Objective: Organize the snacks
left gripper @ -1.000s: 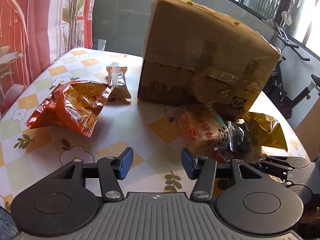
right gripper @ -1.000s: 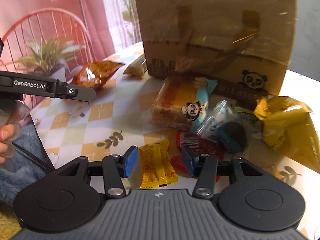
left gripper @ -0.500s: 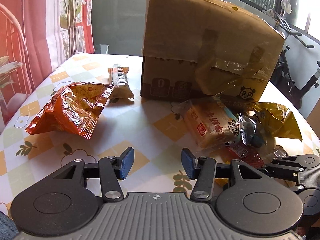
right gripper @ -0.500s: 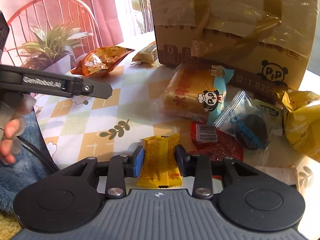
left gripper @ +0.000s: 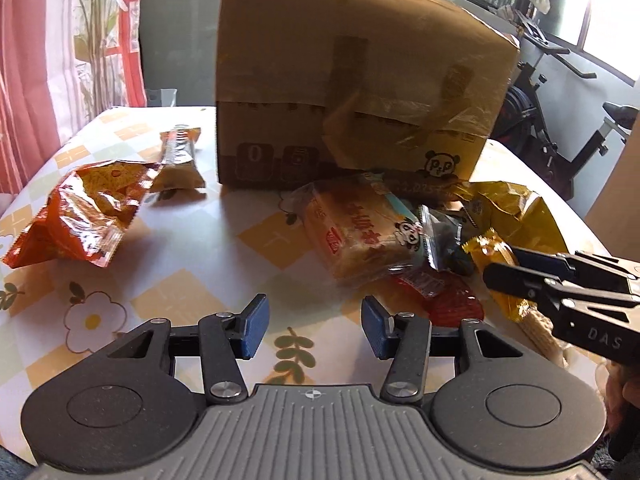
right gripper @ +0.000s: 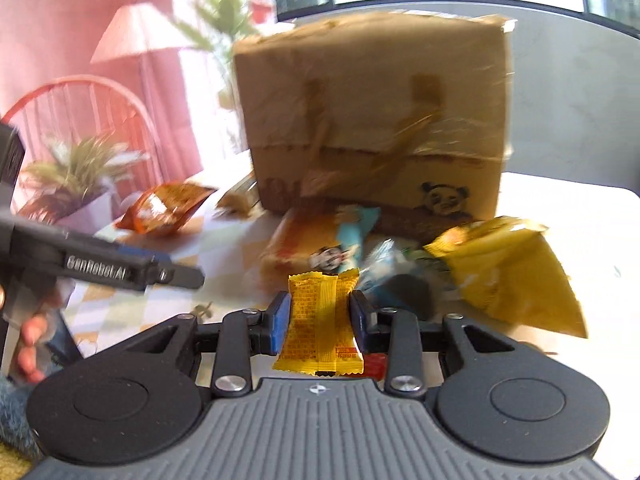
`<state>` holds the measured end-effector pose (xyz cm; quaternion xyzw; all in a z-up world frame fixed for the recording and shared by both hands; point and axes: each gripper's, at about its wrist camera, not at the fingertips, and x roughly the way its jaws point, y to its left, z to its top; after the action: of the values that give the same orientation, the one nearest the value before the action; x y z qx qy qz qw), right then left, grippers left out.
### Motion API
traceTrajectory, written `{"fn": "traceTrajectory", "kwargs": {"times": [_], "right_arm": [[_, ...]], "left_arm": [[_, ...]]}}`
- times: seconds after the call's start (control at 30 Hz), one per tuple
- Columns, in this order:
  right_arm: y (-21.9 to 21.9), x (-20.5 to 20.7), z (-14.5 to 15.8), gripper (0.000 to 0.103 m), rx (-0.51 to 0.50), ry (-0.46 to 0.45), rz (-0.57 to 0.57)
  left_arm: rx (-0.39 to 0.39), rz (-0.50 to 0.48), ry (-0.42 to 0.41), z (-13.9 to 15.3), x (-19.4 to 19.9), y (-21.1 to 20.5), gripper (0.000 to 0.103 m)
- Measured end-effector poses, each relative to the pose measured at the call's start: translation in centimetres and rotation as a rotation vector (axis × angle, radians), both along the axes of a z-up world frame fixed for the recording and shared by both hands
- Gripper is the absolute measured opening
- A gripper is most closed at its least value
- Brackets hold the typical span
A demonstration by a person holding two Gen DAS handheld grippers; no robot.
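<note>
The right claw (right gripper: 319, 314) is clamped on a small yellow snack packet (right gripper: 320, 320), its blue pads pressing the packet's two long edges; the packet appears lifted off the tabletop (left gripper: 192, 248), though motion blur in the right wrist view makes that hard to confirm. From the left wrist view the same packet (left gripper: 494, 256) pokes out of the right claw (left gripper: 504, 270) at the right edge, above the heap of snacks.

The left claw (left gripper: 314, 326) stands open over the flower-patterned tabletop, with nothing between its pads.

A large taped cardboard box (left gripper: 360, 92) sits at the middle of the tabletop. In front of it lies the heap: a wrapped bread loaf with a panda label (left gripper: 356, 232), a clear wrapper with a dark cookie (left gripper: 444, 240), a red packet (left gripper: 444, 300) and a crumpled yellow bag (left gripper: 516, 212), all touching or overlapping. Well apart to the left lie an orange chip bag (left gripper: 80, 216) and, just beside it near the box's left corner, a slim brown bar wrapper (left gripper: 180, 160).

In the right wrist view, fingers of the person's hand (right gripper: 30, 340) show at the left edge beneath the left device.
</note>
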<state>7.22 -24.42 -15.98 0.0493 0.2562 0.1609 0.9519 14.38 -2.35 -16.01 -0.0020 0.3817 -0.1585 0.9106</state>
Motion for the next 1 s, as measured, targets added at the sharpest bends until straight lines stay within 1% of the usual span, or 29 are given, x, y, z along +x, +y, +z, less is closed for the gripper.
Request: {"fn": "traceTrajectory", "kwargs": {"times": [0.07, 0.1, 0.17, 0.27, 0.4, 0.47, 0.5, 0.73, 0.9, 0.97, 1.0], "right_arm": [[-0.7, -0.1, -0.1, 0.034, 0.002, -0.022, -0.035], [-0.9, -0.1, -0.3, 0.034, 0.004, -0.028, -0.05], [-1.5, -0.1, -0.7, 0.034, -0.003, -0.02, -0.078], [-2.1, -0.4, -1.0, 0.034, -0.032, -0.039, -0.094], [-3.1, -0.8, -1.2, 0.034, -0.006, -0.059, -0.096], [-3.4, -1.1, -1.3, 0.034, -0.012, -0.079, -0.099], [-3.7, -1.2, -1.3, 0.034, 0.0, -0.09, -0.1], [-5.0, -1.4, -1.4, 0.034, 0.051, -0.106, -0.119], [-5.5, -1.6, -1.6, 0.034, 0.084, -0.114, -0.106], [-5.5, -1.6, -1.6, 0.034, 0.088, -0.114, -0.105], [-5.6, -1.6, -1.6, 0.034, 0.09, -0.114, -0.104]], "left_arm": [[-0.035, -0.037, 0.039, -0.5, 0.0, -0.8, 0.047], [-0.04, -0.057, 0.06, -0.7, 0.0, -1.3, 0.045], [-0.018, -0.082, 0.076, -1.1, 0.0, -2.3, 0.045], [0.003, -0.082, 0.092, -1.1, 0.5, -3.6, 0.045], [-0.055, -0.063, 0.113, -1.0, 1.8, -5.0, 0.045], [-0.08, -0.076, 0.108, -0.8, 2.1, -6.0, 0.045], [-0.079, -0.087, 0.103, -0.7, 2.1, -6.5, 0.045], [-0.041, -0.126, 0.1, -1.3, 2.8, -9.8, 0.046], [0.006, -0.106, 0.093, -2.3, 3.2, -10.7, 0.047], [0.027, -0.093, 0.084, -2.6, 3.5, -10.9, 0.05], [0.034, -0.09, 0.085, -2.8, 3.5, -10.9, 0.054]]}}
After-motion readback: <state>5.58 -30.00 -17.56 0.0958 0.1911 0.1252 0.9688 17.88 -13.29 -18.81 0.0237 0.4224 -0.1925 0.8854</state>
